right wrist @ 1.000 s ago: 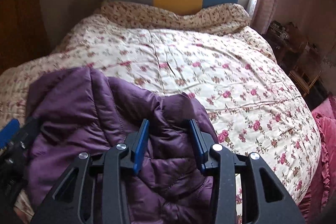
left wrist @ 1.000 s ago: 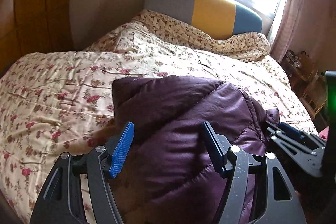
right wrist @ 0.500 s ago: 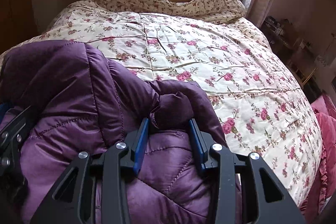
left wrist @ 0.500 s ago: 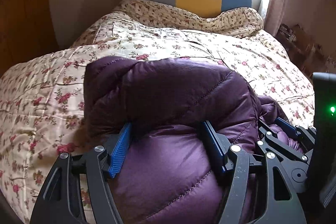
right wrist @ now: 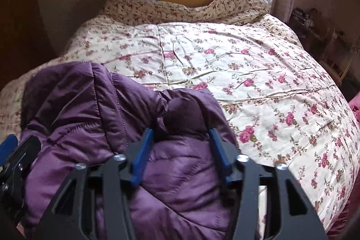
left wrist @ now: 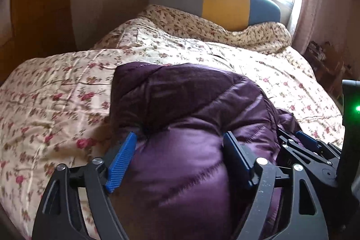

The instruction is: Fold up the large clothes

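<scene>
**Purple padded jacket bunched on the flowered quilt, both grippers' jaws parting**

Left wrist view: A purple quilted jacket is seen heaped on the near part of a floral quilt, well short of the grey, yellow and blue headboard. Its fabric is glossy, stitched in diagonal channels, and folded over itself into a thick, puffy bundle. The left gripper is set around the bundle's near bulge; its jaws are opening, with the jacket between the blue pads, and whether the pads still press on it cannot be told. The right gripper is seen at the jacket's right edge.

Right wrist view: The same jacket is shown on the near left of the quilt, crumpled, with a darker fold bulging at its top. The right gripper straddles that fold; its jaws are opening, and the fabric lies between them without being clearly pinched. No readable labels or writing are seen.
</scene>
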### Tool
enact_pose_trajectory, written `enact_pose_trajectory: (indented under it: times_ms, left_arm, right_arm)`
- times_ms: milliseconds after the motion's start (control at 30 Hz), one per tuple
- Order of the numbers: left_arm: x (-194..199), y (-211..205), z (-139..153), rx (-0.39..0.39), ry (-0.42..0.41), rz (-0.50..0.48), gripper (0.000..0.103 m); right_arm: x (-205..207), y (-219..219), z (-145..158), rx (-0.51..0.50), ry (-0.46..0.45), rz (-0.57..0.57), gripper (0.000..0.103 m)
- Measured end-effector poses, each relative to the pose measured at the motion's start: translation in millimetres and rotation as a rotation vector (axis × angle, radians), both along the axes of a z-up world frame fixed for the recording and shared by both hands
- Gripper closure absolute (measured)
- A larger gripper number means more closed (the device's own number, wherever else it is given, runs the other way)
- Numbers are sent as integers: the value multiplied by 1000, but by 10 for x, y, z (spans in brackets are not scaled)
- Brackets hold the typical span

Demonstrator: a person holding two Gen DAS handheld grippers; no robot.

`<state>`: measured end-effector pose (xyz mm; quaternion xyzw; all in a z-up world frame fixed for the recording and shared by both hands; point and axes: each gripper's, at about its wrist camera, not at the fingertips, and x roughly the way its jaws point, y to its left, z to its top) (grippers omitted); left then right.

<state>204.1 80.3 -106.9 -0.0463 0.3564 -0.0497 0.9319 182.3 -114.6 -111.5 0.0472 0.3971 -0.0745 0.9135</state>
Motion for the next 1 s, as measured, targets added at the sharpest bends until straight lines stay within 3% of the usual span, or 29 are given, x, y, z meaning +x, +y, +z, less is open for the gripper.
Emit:
enact_pose_trajectory:
  times_ms: [433,667,867,1000]
  left_arm:
    - [-650,-190,204,-21,-58,11,23]
    - [-831,-418,101,-18,-44,-1,23]
    - [-842,-553,-77,25,-63,-8,21]
    - [-866,-560,-109,38,-75,-11,21]
  right_arm:
    - [-702,-206,281,59,-46,72,46]
    - [-1023,-279,137,53,-36,83,48]
    - [-953,-302,-151,68,-2,86,48]
    - [-978,-299,-150,61,-6,77,48]
